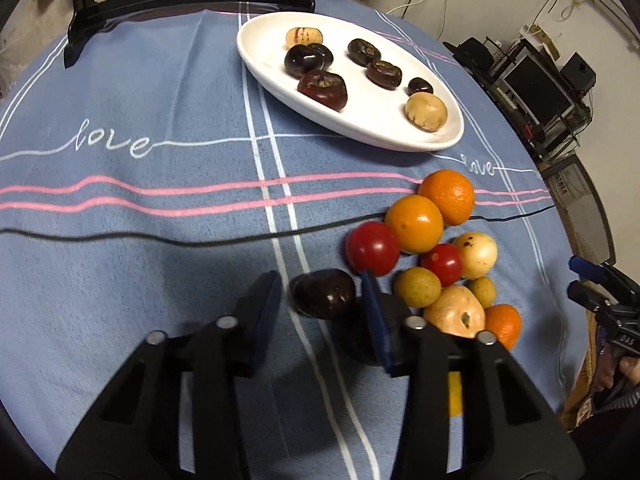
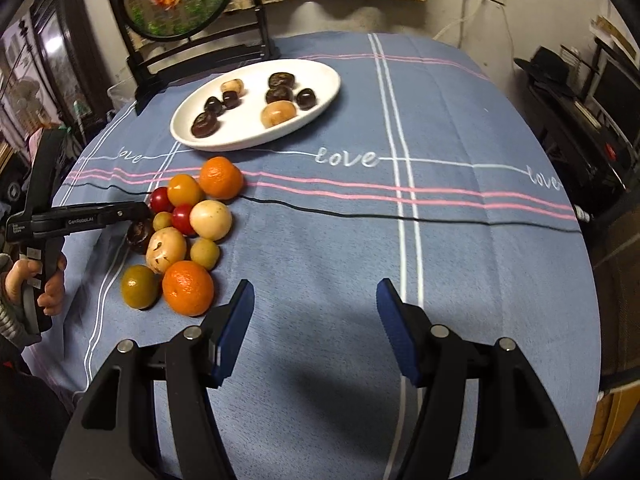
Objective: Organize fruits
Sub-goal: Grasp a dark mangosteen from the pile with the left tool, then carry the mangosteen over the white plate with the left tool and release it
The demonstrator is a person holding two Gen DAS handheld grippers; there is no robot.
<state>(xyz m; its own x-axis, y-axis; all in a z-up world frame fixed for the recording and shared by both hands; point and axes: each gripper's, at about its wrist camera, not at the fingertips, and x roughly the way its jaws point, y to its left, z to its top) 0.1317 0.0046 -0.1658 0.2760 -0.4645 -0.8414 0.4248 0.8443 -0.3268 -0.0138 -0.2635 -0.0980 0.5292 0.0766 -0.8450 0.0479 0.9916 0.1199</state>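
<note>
A white oval plate [image 1: 280,92] [image 2: 320,92] at the far side of the table holds several dark fruits and two pale ones. A cluster of loose fruits lies on the cloth: oranges [image 1: 448,196] [image 2: 188,288], red tomatoes [image 1: 372,248] [image 2: 183,218], pale and yellow-green fruits [image 1: 418,287]. A dark fruit [image 1: 323,293] [image 2: 139,236] lies on the cloth between the fingers of my open left gripper [image 1: 322,294], which straddles it without closing. My right gripper [image 2: 316,320] is open and empty over bare cloth, right of the cluster.
A blue tablecloth [image 2: 440,240] with pink stripes covers the round table. A thin black cable [image 2: 400,218] runs across it. A dark framed round screen [image 2: 176,0] stands behind the plate. Shelves with electronics [image 1: 536,80] stand off the table's right side.
</note>
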